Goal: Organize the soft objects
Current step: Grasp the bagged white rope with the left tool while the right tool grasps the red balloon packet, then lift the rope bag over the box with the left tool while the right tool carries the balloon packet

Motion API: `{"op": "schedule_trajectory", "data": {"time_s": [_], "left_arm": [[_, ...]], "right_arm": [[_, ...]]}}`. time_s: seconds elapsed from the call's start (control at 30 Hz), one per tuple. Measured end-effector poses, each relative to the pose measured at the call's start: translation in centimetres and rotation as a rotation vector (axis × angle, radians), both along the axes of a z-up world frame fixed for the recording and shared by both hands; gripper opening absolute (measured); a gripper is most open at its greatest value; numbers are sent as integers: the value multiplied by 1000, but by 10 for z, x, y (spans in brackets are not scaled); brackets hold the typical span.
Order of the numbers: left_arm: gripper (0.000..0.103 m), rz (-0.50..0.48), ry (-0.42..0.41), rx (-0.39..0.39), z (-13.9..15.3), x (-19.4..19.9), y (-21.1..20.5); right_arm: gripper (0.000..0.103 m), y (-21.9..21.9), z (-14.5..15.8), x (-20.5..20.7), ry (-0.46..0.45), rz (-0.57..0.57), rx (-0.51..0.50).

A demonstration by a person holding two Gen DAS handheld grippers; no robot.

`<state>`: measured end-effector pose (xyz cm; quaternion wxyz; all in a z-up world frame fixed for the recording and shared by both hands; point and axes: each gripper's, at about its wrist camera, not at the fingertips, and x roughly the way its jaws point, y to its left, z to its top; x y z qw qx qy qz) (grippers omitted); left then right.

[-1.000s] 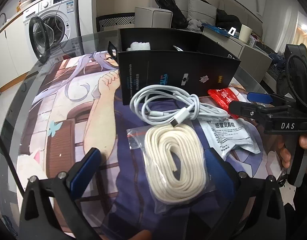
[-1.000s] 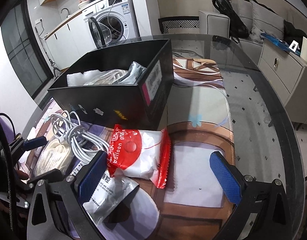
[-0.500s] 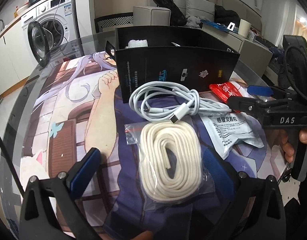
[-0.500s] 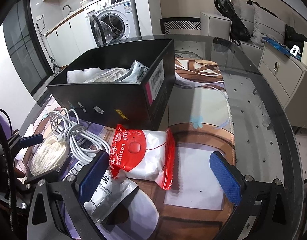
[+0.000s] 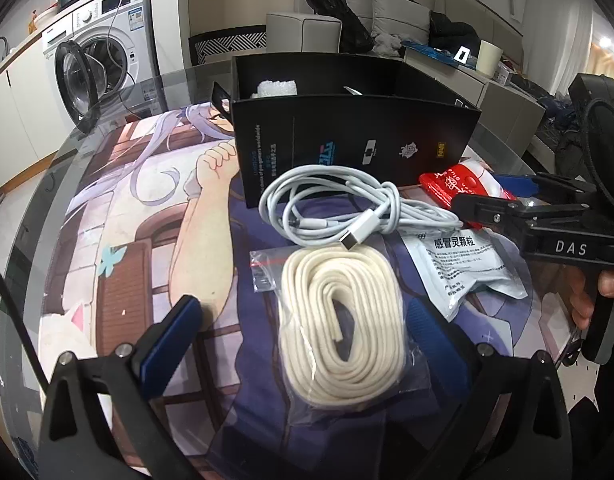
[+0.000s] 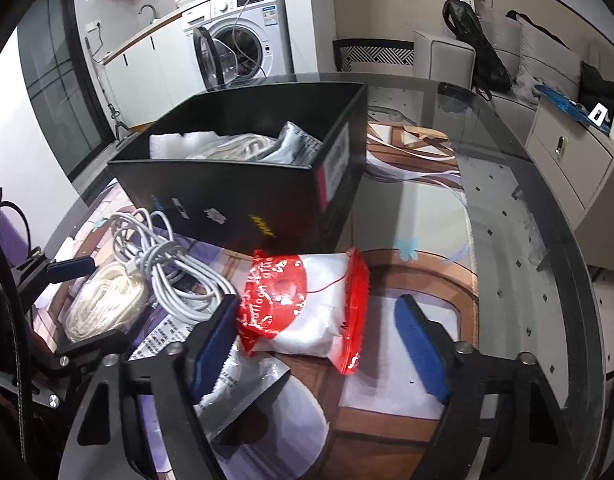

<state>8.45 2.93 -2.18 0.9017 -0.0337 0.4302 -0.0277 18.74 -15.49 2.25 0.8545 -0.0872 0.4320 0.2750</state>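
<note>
Rope was what my left claw (image 5: 303,334) straddled: a cream coil of cord sealed in a clear plastic bag (image 5: 341,330), lying flat on the illustrated anime mat (image 5: 147,216) that covered the round glass worktop (image 6: 519,184); the blue pads stood spread wide on either side of the bag, and I could not tell whether they touched it; just beyond it lay a loosely looped white charging cable (image 5: 339,208), its plug end resting on the bag's far edge; to the right sat a white printed sachet (image 5: 463,264). My right claw (image 6: 319,344) was likewise spread, framing a red-and-white plastic packet (image 6: 307,304) that lay just in front of the open black cardboard box (image 6: 243,188); the left pad was close against the packet's edge; inside the box I saw white foam, another cord coil and a grey pouch.
</note>
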Motion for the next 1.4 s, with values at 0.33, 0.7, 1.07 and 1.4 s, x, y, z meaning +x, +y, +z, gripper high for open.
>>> {"op": "schedule_trajectory", "data": {"time_s": [0.33, 0.7, 1.07, 1.4], "left_arm": [[56, -68, -40, -41, 7, -9, 1], [41, -97, -58, -71, 10, -14, 1], [40, -86, -59, -82, 13, -26, 10], [40, -64, -85, -97, 18, -36, 22]], "right_arm": [[56, -1, 2, -9, -9, 30, 15], [56, -6, 9, -13, -33, 35, 25], [54, -13, 15, -18, -50, 39, 47], [53, -22, 27, -30, -86, 40, 84]]}}
